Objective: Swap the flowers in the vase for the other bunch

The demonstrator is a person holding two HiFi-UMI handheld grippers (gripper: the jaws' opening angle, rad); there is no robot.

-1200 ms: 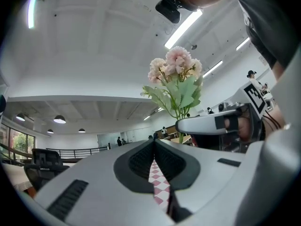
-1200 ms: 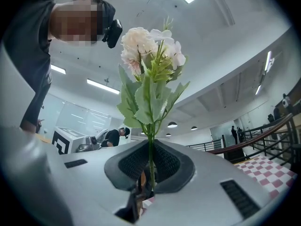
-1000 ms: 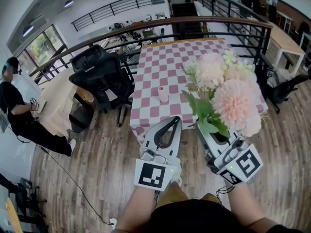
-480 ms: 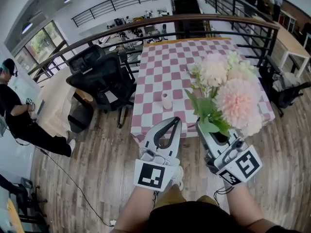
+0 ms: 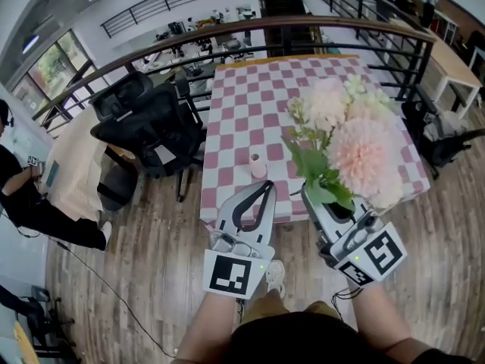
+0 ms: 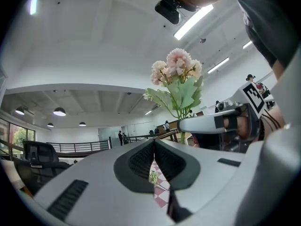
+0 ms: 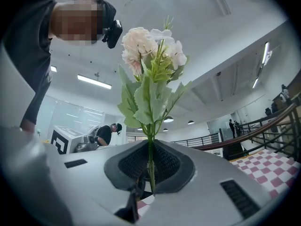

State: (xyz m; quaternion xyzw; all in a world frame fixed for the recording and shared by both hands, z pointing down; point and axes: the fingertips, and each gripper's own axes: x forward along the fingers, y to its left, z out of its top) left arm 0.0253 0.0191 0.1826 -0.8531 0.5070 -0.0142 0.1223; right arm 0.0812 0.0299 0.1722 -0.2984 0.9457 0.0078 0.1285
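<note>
Well, with the right gripper [image 5: 314,202] pinching the pink bunch [image 5: 356,146] by its stems and the left gripper [image 5: 265,189] pressed shut on nothing, I'd keep the stems upright and line up squarely over the small vase [image 5: 258,165] on the checked table [image 5: 242,112] before lowering.

I count one bunch of pink flowers [image 5: 356,146], one small pink vase [image 5: 258,165] and one checkered table [image 5: 250,101] from here.

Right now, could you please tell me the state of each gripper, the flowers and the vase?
Flower bunch: upright, held by its stems.
Left gripper: shut, empty.
Right gripper: shut on the stems.
Vase: upright on the checked table, untouched.
</note>
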